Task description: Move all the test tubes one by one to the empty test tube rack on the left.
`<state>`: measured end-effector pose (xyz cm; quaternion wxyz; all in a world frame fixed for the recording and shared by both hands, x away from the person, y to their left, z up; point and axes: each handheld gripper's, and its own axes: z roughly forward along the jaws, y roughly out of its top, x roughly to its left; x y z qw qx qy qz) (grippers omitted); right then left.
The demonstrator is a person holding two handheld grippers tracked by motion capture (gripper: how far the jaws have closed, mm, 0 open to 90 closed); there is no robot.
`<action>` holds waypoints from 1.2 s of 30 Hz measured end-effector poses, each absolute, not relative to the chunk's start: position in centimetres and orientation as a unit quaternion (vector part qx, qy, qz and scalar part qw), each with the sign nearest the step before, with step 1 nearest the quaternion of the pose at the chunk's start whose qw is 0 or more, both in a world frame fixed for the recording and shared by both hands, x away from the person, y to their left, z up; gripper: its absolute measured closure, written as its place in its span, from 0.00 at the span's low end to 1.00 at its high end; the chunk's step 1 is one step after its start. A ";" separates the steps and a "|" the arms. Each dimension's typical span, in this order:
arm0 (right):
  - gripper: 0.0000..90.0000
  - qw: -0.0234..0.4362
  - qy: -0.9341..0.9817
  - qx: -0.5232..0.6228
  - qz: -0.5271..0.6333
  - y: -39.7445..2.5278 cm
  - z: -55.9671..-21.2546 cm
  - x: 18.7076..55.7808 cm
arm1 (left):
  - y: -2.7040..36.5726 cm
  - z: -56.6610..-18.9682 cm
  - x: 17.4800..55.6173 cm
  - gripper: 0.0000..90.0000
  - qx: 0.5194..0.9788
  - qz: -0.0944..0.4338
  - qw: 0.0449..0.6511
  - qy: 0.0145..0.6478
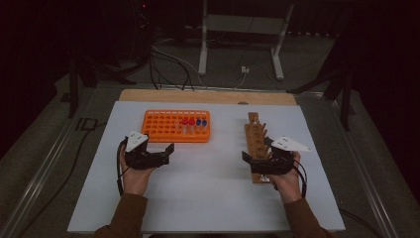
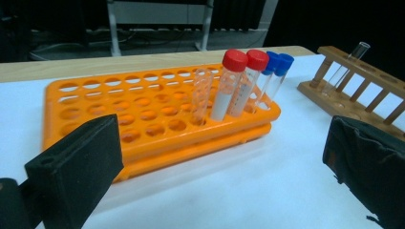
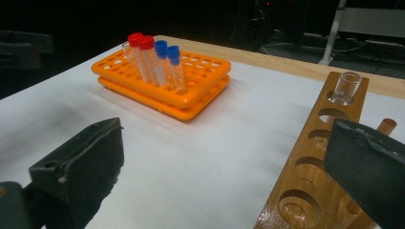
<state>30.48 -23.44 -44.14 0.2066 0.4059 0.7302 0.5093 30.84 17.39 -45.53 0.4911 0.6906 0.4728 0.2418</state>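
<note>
We are holding the left claw (image 1: 159, 154) and right claw (image 1: 257, 157) wide apart, empty; reaching frame-centre, we are risking toppling the capped tubes (image 2: 237, 83) in the orange rack (image 2: 143, 114).

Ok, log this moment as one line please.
left gripper: open, empty | right gripper: open, over wooden rack | orange rack: four capped tubes | stage: nothing grasped

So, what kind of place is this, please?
Probably a lab-style test bench in a dim workroom. An orange rack holds capped tubes, a wooden rack holds a glass tube, and cables lie on the floor behind the table.
</note>
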 end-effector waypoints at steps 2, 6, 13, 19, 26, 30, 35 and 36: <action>0.00 0.206 0.730 0.406 0.510 -23.4 -44.1 30.5 | 17.8 -45.5 30.2 0.00 0.689 0.245 0.493 0.472; 0.00 0.208 0.731 0.404 0.509 -23.4 -44.1 30.5 | 18.4 -45.5 29.3 0.00 0.692 0.251 0.489 0.469; 0.00 0.213 0.732 0.400 0.509 -23.3 -43.8 30.6 | 19.1 -45.9 28.2 0.00 0.688 0.251 0.488 0.476; 0.00 0.224 0.734 0.392 0.508 -23.2 -43.0 31.1 | 19.5 -46.0 27.8 0.00 0.681 0.257 0.486 0.483; 0.00 0.242 0.734 0.390 0.500 -23.1 -41.4 33.2 | 19.6 -46.0 27.5 0.00 0.677 0.266 0.486 0.485; 0.00 0.251 0.737 0.395 0.487 -23.2 -40.7 34.6 | 19.6 -46.0 27.6 0.00 0.675 0.263 0.489 0.485; 0.02 0.252 0.732 0.408 0.484 -23.8 -40.6 36.4 | 19.7 -46.0 27.5 0.00 0.672 0.261 0.494 0.486; 0.03 0.253 0.730 0.414 0.482 -24.0 -40.7 36.7 | 19.7 -46.0 27.5 0.00 0.672 0.262 0.494 0.486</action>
